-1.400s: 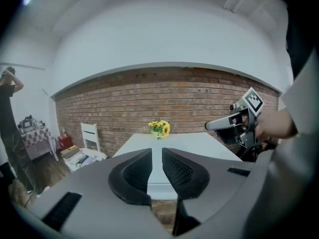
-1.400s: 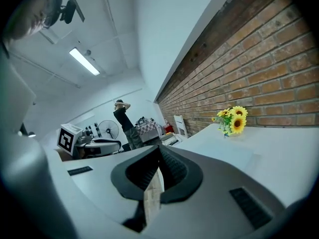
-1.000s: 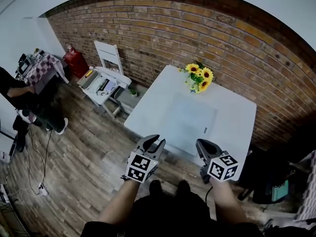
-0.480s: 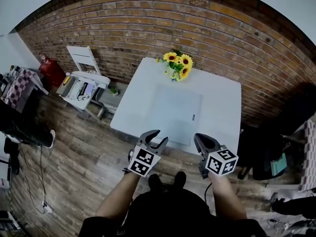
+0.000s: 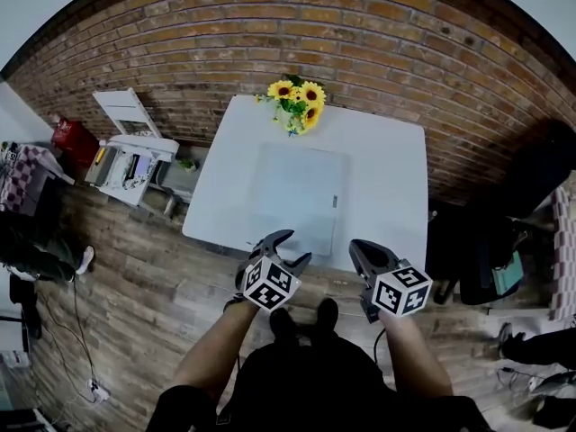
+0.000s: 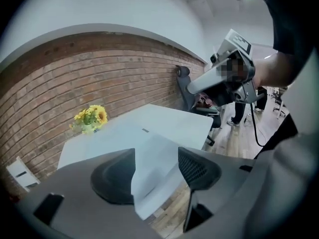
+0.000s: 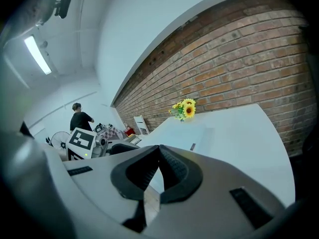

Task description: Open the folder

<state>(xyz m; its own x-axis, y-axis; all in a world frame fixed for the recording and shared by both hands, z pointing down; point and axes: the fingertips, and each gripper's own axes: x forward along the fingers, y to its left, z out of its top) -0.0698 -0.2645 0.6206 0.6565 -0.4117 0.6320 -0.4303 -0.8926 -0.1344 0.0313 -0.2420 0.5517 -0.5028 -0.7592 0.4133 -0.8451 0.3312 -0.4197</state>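
A pale, translucent folder point(image 5: 297, 196) lies shut and flat in the middle of the white table point(image 5: 387, 178), with a small dark tab point(image 5: 334, 202) near its right edge. Both grippers hover over the floor just short of the table's near edge, apart from the folder. My left gripper point(image 5: 290, 247) points at the folder's near left corner, and its jaws are opening with nothing between them. The folder point(image 6: 149, 148) shows through their gap. My right gripper point(image 5: 360, 257) has its jaws together and empty point(image 7: 159, 148). In the right gripper view the folder point(image 7: 184, 133) lies ahead.
A bunch of sunflowers point(image 5: 295, 102) stands at the table's far edge against the brick wall point(image 5: 360, 25). A white chair with clutter point(image 5: 130, 156) is left of the table, and a dark chair point(image 5: 490, 255) is to its right. A person point(image 7: 79, 118) stands far off.
The left gripper's jaws have spread wider apart. Both grippers have come closer to the table's near edge, and the table now sits more centred in the head view.
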